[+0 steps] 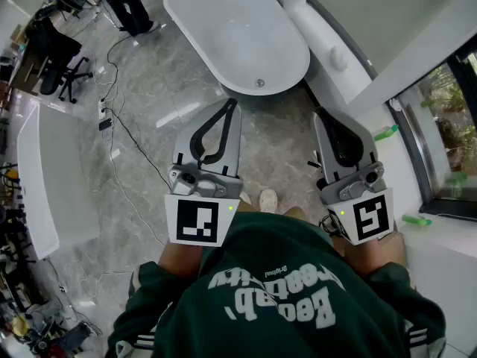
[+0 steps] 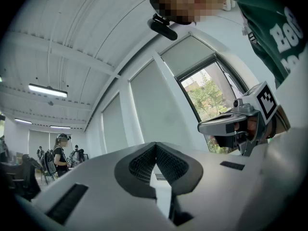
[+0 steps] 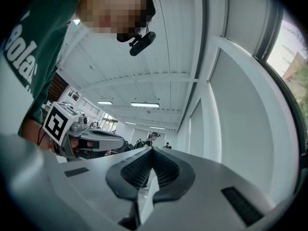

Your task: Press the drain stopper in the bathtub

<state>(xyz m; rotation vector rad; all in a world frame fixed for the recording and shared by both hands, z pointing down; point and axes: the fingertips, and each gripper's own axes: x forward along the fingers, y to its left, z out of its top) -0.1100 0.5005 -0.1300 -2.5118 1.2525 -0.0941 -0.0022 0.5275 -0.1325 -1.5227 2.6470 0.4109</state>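
A white freestanding bathtub [image 1: 223, 21] stands on the marble floor ahead of me in the head view. Its round metal drain stopper [image 1: 260, 83] sits at the near end of the tub's bottom. My left gripper [image 1: 232, 104] and right gripper [image 1: 320, 113] are held close to my chest, well short of the tub. Both are shut, with nothing between their jaws. Both gripper views look up at the ceiling. The left gripper's [image 2: 155, 146] pads meet at the tip, and so do the right gripper's [image 3: 152, 151]. The tub is hidden in both.
Black cables and a power strip [image 1: 104, 115] trail over the floor at left. An office chair [image 1: 63, 73] and a standing person [image 1: 123, 2] are at the far left. A white counter [image 1: 45, 177] runs along the left. A window ledge [image 1: 447, 230] with green items [image 1: 417, 220] lies at right.
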